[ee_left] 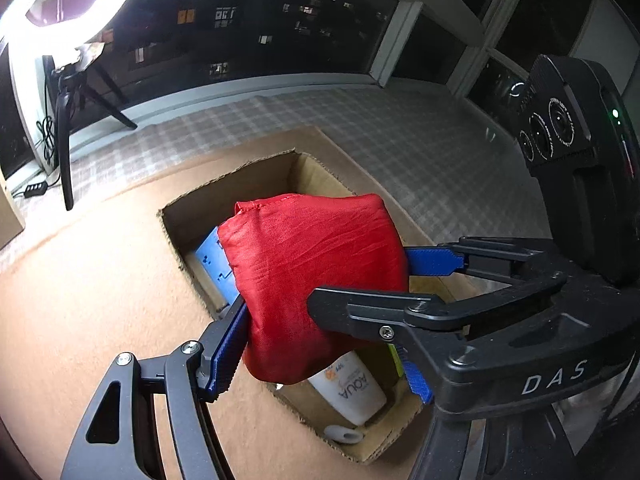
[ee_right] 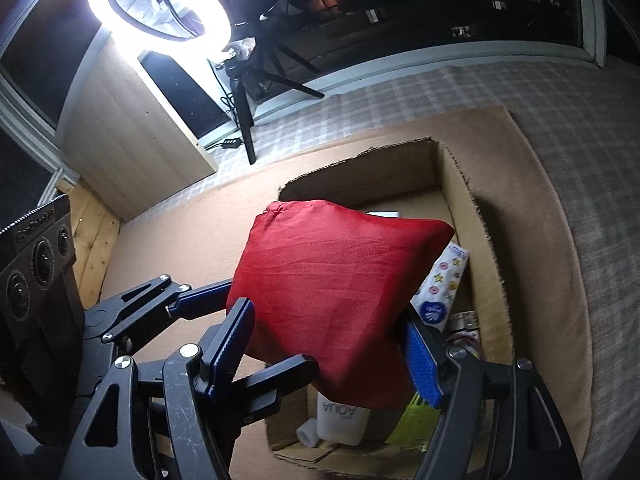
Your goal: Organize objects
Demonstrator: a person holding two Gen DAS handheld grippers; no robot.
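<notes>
Clamped in both tools at once, above the open cardboard box (ee_left: pixel 192 208): a red fabric pouch (ee_left: pixel 316 280), plump and creased. Left tool (ee_left: pixel 320 316) gripping it across its lower half, one blue pad (ee_left: pixel 228 348) pressed against the pouch's left side, the other finger (ee_left: pixel 332 304) across its front. Right tool (ee_right: pixel 332 344) gripping it too, blue pads (ee_right: pixel 422 364) pushed into the fabric on both sides. Inside the box, under the pouch: a white tube (ee_left: pixel 352 392) marked AQUA lying near the closest wall, a blue flat item (ee_left: pixel 212 260) against the far-left wall, a white packet with stars (ee_right: pixel 444 288) against the right wall, something yellow-green (ee_right: pixel 412 424) at the near right corner. Around the box, tan cardboard sheet (ee_left: pixel 100 280) on a checked cloth (ee_left: pixel 400 132). Beyond the box, lit ring light (ee_right: pixel 160 4) on a black tripod (ee_right: pixel 244 120), before a dark window (ee_left: pixel 240 20).
</notes>
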